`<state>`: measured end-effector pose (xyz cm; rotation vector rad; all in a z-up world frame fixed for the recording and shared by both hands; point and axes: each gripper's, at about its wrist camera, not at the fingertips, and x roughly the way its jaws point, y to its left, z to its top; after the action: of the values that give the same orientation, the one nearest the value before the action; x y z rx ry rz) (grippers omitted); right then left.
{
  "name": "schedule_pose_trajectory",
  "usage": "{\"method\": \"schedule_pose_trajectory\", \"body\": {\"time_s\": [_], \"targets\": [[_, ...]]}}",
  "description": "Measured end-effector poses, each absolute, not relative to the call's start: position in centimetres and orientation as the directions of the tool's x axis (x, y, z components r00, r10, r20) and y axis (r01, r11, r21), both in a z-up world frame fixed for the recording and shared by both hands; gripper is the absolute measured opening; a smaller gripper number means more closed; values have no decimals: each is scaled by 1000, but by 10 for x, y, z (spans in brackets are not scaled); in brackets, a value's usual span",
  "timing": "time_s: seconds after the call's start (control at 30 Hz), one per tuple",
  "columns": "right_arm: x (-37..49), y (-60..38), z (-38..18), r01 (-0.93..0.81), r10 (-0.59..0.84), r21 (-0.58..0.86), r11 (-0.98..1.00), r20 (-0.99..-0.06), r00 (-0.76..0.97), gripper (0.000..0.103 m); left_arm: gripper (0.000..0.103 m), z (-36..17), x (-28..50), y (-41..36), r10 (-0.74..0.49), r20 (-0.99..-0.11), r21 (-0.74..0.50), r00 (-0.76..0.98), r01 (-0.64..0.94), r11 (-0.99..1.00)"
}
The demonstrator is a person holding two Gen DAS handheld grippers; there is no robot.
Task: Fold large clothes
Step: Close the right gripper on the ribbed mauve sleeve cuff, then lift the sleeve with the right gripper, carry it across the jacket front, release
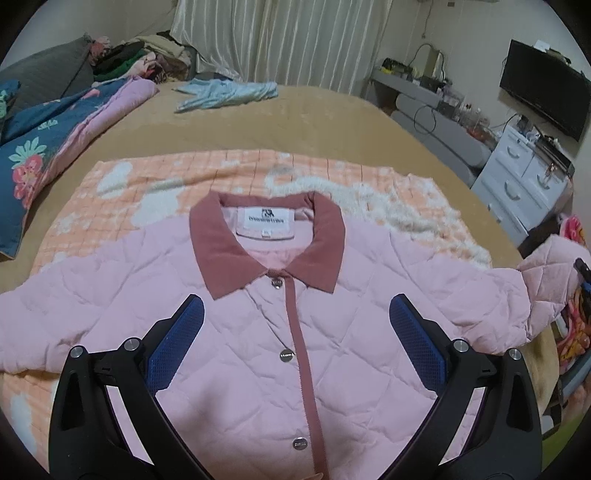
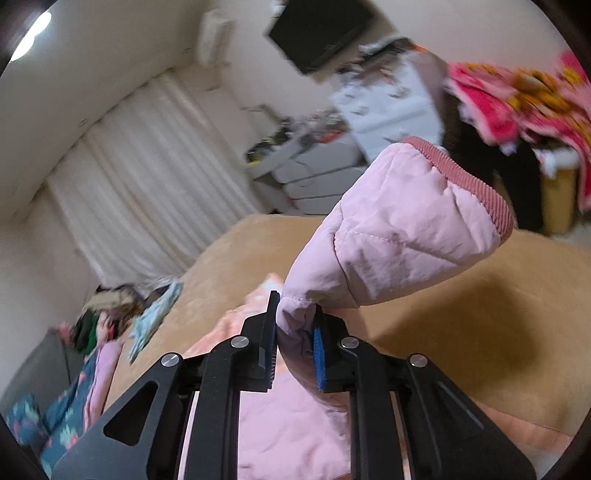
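Jacket (image 1: 258, 332), pink quilted, lay front-up and buttoned on orange checked blanket (image 1: 122, 192) over tan bed (image 1: 295, 122), filling centre and lower half of left wrist view; dusty-red collar (image 1: 229, 251) toward frame top. Left gripper (image 1: 295, 314) hung above chest, jaws wide apart, nothing between blue pads. Right gripper (image 2: 295, 317) clamped on sleeve (image 2: 399, 236), fabric bunched between pads, ribbed cuff (image 2: 465, 181) lifted toward upper right. Background there blurred.

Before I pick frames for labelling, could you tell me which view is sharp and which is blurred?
Left wrist view: sharp, fisheye-bent, pink quilted jacket evenly lit. Right wrist view: background streaked with blur, pinched pink sleeve clearer, ceiling lamp glaring top left.
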<state>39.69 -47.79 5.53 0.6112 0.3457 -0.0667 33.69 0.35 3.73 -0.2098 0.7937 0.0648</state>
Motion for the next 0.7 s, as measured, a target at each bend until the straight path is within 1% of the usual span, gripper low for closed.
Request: {"method": "schedule_pose_trajectory", "body": {"time_s": [0.1, 0.27, 0.57, 0.7], "targets": [[397, -448, 73, 81, 94, 518, 852, -302, 949, 15, 94, 44, 334, 10, -15, -712, -155, 702, -136, 979], [394, -405, 96, -20, 163, 459, 888, -274, 948, 14, 94, 57, 324, 27, 16, -700, -137, 714, -156, 978], [381, -339, 120, -111, 209, 340, 934, -266, 941, 14, 94, 76, 311, 56, 22, -692, -136, 721, -161, 978], [382, -319, 126, -138, 230, 316, 939, -273, 934, 14, 94, 84, 308, 66, 8, -688, -151, 725, -155, 976]]}}
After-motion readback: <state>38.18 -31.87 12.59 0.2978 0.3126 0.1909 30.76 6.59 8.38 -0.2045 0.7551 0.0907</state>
